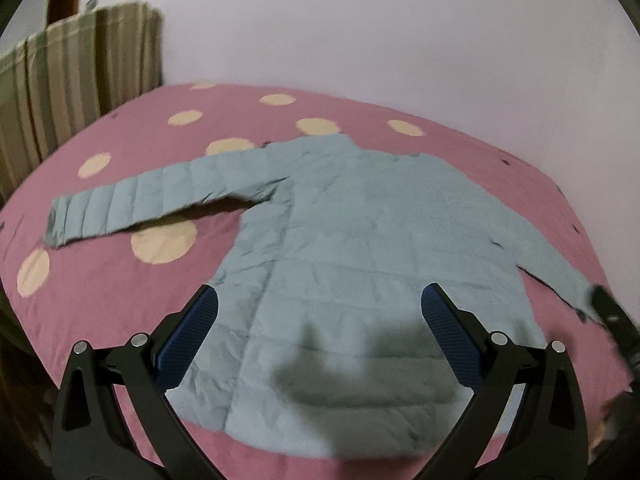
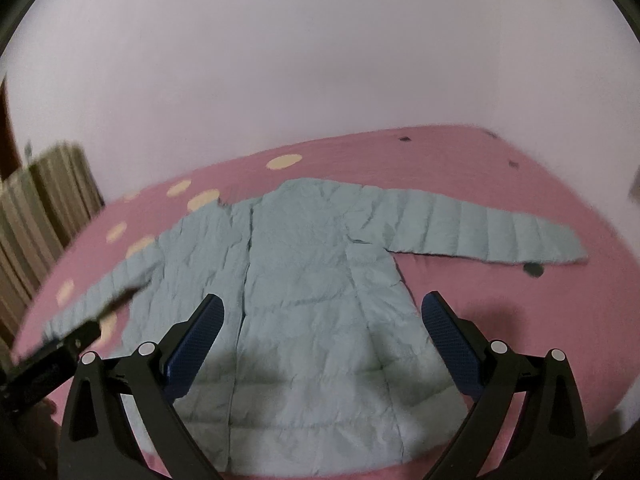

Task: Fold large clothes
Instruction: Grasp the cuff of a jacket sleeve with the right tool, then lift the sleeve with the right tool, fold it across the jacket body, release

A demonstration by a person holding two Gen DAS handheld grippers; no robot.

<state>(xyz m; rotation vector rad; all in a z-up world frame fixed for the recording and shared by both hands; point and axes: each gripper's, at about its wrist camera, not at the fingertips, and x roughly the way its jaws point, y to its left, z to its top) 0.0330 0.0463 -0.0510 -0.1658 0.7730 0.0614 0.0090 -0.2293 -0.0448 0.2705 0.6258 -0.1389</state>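
**Jacket spread flat on the bed, both grippers held above its hem**

A pale blue quilted jacket (image 1: pixel 360 232) lies flat on a bed covered by a pink sheet (image 1: pixel 120 300) with cream dots. Its body runs from the collar near the wall down to the hem at the near edge of the bed, and a seam runs down its length. Both sleeves are stretched out sideways: the left sleeve (image 1: pixel 132 204) reaches across the dotted part of the sheet, and the right sleeve (image 2: pixel 488 232) lies over the plain pink part, with a small dark spot just beside its cuff.

The left gripper (image 1: pixel 320 316) hangs over the lower part of the jacket, its blue-padded fingers spread wide with nothing between them. The right gripper (image 2: pixel 322 320) hangs over the same lower area, its fingers likewise spread apart and empty. Each casts a shadow on the fabric near the hem. Neither touches the jacket.

A striped green and beige cloth (image 1: pixel 72 92) hangs at the far left corner of the bed, against the plain pale wall (image 1: pixel 360 32).
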